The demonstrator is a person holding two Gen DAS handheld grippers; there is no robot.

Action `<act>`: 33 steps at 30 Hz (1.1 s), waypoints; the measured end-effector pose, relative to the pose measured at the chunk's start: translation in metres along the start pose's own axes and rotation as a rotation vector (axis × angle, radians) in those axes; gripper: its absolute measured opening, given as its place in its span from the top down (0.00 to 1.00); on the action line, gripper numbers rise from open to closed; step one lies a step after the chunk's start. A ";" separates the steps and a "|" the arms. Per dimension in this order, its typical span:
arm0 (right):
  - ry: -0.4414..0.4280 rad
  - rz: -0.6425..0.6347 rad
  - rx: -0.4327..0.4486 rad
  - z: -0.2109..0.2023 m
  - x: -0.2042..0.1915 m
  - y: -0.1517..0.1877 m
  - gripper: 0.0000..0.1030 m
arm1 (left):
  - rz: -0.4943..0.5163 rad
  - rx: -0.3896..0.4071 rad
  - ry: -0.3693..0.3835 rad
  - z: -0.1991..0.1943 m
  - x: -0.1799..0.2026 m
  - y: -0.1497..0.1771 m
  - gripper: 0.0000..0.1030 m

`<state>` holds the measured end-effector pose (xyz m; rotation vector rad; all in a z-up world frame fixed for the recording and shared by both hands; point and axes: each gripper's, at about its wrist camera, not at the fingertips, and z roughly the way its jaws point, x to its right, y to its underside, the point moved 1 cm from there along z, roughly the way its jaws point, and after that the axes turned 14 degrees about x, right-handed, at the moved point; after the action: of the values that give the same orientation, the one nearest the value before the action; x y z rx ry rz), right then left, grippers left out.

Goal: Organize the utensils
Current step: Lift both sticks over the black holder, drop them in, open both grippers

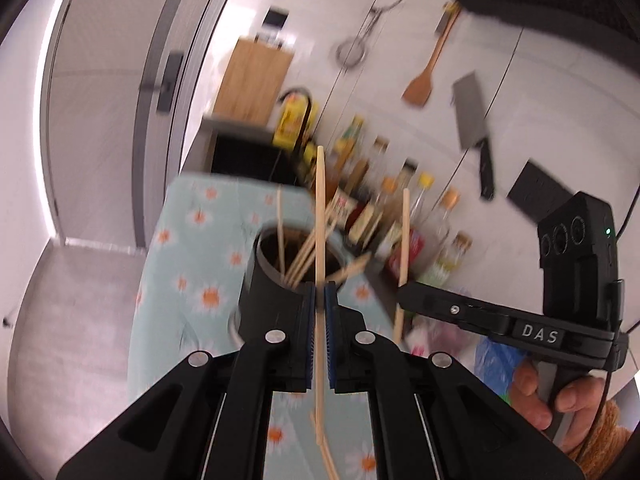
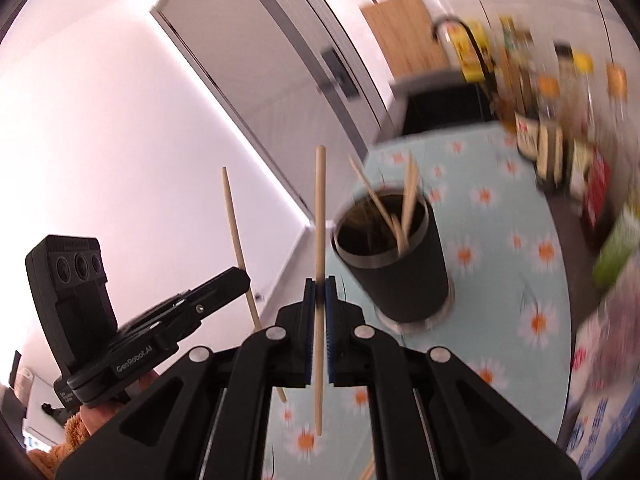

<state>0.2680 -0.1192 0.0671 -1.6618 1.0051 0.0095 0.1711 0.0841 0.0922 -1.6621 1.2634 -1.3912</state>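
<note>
You're pinching one chopstick w/ left gripper: blue pads pressing both sides, stick running upright btwn them, ends sticking out above & below fingers. Right gripper doing same w/ second chopstick, pads clamped on it. Black holder w/ more sticks sitting on floral cloth, just beyond & right of right fingertips, not touching.

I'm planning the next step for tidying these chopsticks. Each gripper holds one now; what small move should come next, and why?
Probably carry the left gripper forward over the black holder and tip its chopstick down toward the opening. Both grippers, the right gripper included, are shut on one chopstick each, lifted off the floral cloth, and the holder already has chopsticks standing in it.
</note>
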 end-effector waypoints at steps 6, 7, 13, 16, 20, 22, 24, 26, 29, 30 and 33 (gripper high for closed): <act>0.005 -0.068 0.160 0.011 0.002 -0.043 0.94 | 0.038 0.185 0.046 0.021 0.006 -0.028 0.96; 0.009 -0.082 0.186 0.014 0.003 -0.049 0.94 | 0.031 0.197 0.052 0.025 0.006 -0.029 0.96; 0.031 -0.125 0.316 0.029 0.017 -0.071 0.94 | 0.039 0.352 0.046 0.056 -0.009 -0.035 0.96; 0.036 -0.125 0.328 0.041 0.025 -0.074 0.94 | 0.022 0.351 0.039 0.071 -0.019 -0.032 0.96; 0.059 -0.156 0.318 0.053 0.029 -0.066 0.94 | 0.064 0.339 0.030 0.082 -0.022 -0.023 0.96; 0.064 -0.152 0.296 0.061 0.034 -0.060 0.94 | 0.070 0.334 0.017 0.085 -0.026 -0.018 0.95; 0.073 -0.147 0.285 0.065 0.037 -0.056 0.94 | 0.064 0.318 0.003 0.087 -0.031 -0.013 0.95; 0.079 -0.143 0.285 0.066 0.038 -0.053 0.87 | 0.068 0.311 -0.013 0.086 -0.034 -0.011 0.88; 0.089 -0.150 0.289 0.063 0.036 -0.052 0.78 | 0.050 0.323 -0.030 0.077 -0.040 -0.010 0.60; 0.088 -0.148 0.293 0.060 0.036 -0.052 0.74 | 0.034 0.333 -0.036 0.072 -0.042 -0.011 0.54; 0.091 -0.146 0.311 0.051 0.034 -0.054 0.72 | 0.015 0.346 -0.045 0.061 -0.046 -0.016 0.48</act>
<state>0.3464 -0.0986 0.0751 -1.4541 0.8996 -0.3070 0.2346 0.1258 0.0750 -1.4348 0.9445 -1.4593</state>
